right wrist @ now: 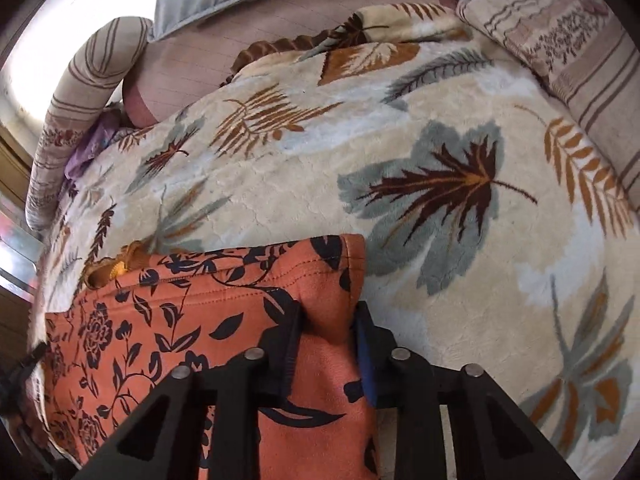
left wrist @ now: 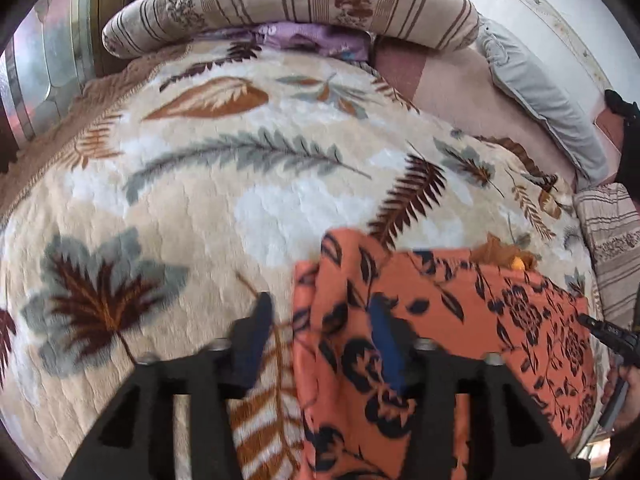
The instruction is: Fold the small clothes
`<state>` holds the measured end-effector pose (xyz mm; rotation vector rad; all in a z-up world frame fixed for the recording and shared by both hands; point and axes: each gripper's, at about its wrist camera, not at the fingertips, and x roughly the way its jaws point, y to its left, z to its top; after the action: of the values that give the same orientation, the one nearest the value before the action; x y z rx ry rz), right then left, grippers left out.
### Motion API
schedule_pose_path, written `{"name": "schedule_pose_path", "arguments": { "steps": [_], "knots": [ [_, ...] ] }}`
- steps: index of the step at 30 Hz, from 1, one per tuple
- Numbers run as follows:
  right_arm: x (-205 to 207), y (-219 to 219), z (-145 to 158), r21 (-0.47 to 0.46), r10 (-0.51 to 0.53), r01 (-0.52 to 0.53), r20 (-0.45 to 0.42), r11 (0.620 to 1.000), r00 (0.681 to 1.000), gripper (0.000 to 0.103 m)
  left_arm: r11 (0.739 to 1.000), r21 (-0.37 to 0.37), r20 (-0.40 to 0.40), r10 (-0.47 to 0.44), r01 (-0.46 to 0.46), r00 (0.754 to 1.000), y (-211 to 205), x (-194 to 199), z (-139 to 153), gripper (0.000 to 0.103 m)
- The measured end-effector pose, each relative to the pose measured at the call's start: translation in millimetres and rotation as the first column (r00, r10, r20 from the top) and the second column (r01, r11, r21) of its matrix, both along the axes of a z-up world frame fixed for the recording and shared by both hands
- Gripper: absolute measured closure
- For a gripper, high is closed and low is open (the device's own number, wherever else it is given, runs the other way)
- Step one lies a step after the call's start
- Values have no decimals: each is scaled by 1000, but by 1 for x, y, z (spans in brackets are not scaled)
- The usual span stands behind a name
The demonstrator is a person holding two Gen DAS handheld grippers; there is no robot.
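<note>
While right tongs (right wrist: 326, 336) pinch the orange garment (right wrist: 224, 312), left tongs (left wrist: 320, 332) gape, empty; no writing legible

Open blanket (left wrist: 224, 200) ahead; striped bolster (left wrist: 288, 4) along far edge.

Both grippers are matte black, the left gripper (left wrist: 320, 336) and right gripper (right wrist: 326, 344) alike. Each carries blue-faced fingers (left wrist: 384, 344) at twelve o'clock. Silver screw heads (right wrist: 400, 354) stud the angular, slotted frames.
</note>
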<state>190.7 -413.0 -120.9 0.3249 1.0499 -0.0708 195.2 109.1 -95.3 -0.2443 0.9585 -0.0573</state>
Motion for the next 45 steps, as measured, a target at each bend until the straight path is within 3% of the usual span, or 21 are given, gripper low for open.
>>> {"name": "schedule_pose_path", "arguments": {
  "steps": [1, 2, 3, 4, 10, 12, 16, 18, 20, 21, 23, 25, 27, 29, 31, 35, 40, 41, 43, 44, 45],
  "knots": [
    [0, 2, 3, -14, 3, -3, 4, 1000, 1000, 85, 1000, -4, 18, -12, 12, 1000, -2, 5, 2, 49],
    [-2, 3, 9, -34, 6, -5, 13, 999, 1000, 90, 999, 10, 27, -38, 38, 999, -6, 10, 2, 86],
    [-2, 6, 13, -53, 10, -8, 23, 999, 1000, 91, 997, 45, 0, -57, 57, 998, -10, 16, -1, 101],
    [-4, 8, 19, -73, 16, -14, 36, 997, 999, 93, 998, 47, -10, -46, 46, 999, -11, 19, -2, 103],
    [-6, 21, 50, -168, 41, -18, 134, 986, 990, 94, 998, 26, 82, 55, -57, 995, 7, 5, 13, 103],
    [-2, 21, 50, -189, 39, -9, 156, 982, 987, 94, 999, 31, 58, 36, -38, 998, 7, 9, 5, 103],
    [28, 3, -9, -98, -22, 21, -8, 995, 1000, 89, 998, -27, -30, 51, -51, 998, 10, 10, -14, 102],
    [18, -5, -6, -46, -67, 69, 44, 997, 997, 82, 997, -70, -24, 23, -25, 999, 10, 2, -6, 88],
    [5, -4, 7, -49, -69, 74, 90, 996, 994, 52, 997, -76, 15, -12, 13, 1000, 8, -4, 5, 34],
    [-2, -3, 14, -43, -69, 74, 112, 996, 991, 30, 998, -66, 48, -15, 18, 999, 6, -6, 12, 30],
    [-15, -1, 28, -54, -55, 65, 161, 996, 985, 29, 999, -33, 80, -38, 41, 996, 0, -2, 20, 30],
    [-22, -1, 35, -42, -54, 62, 173, 997, 983, 29, 995, -40, 27, -87, 89, 996, -8, 12, 15, 30],
    [-26, -1, 39, -29, -49, 55, 170, 998, 984, 29, 994, -52, -31, -103, 101, 994, -13, 26, 1, 41],
    [-29, 0, 38, -37, -45, 52, 171, 998, 984, 29, 996, -27, -97, -93, 91, 991, -16, 37, -13, 99],
    [-29, -1, 32, -35, -43, 48, 147, 998, 988, 29, 996, -21, -100, -89, 87, 991, -14, 37, -17, 100],
    [-31, -3, 29, -27, -43, 47, 142, 999, 989, 29, 1000, 8, 2, 0, 0, 1000, 1, 15, 3, 100],
    [-17, 7, 34, 91, 13, -31, 186, 995, 982, 29, 999, 42, -90, 15, -12, 996, 6, 31, -33, 99],
    [-8, 9, 26, 116, 26, -46, 171, 992, 985, 26, 999, 49, -80, 17, -13, 997, 4, 32, -34, 99],
    [16, 7, -9, 173, 47, -53, 40, 984, 998, 25, 999, 52, -78, 21, -17, 997, 2, 32, -30, 98],
    [20, 1, -21, 145, -15, 14, 4, 989, 1000, 25, 998, 60, -85, 23, -18, 996, 2, 32, -28, 95],
    [21, -4, -24, 175, -31, 29, 7, 984, 999, 24, 998, 53, -94, 27, -22, 995, 4, 30, -25, 95]
  ]
}}
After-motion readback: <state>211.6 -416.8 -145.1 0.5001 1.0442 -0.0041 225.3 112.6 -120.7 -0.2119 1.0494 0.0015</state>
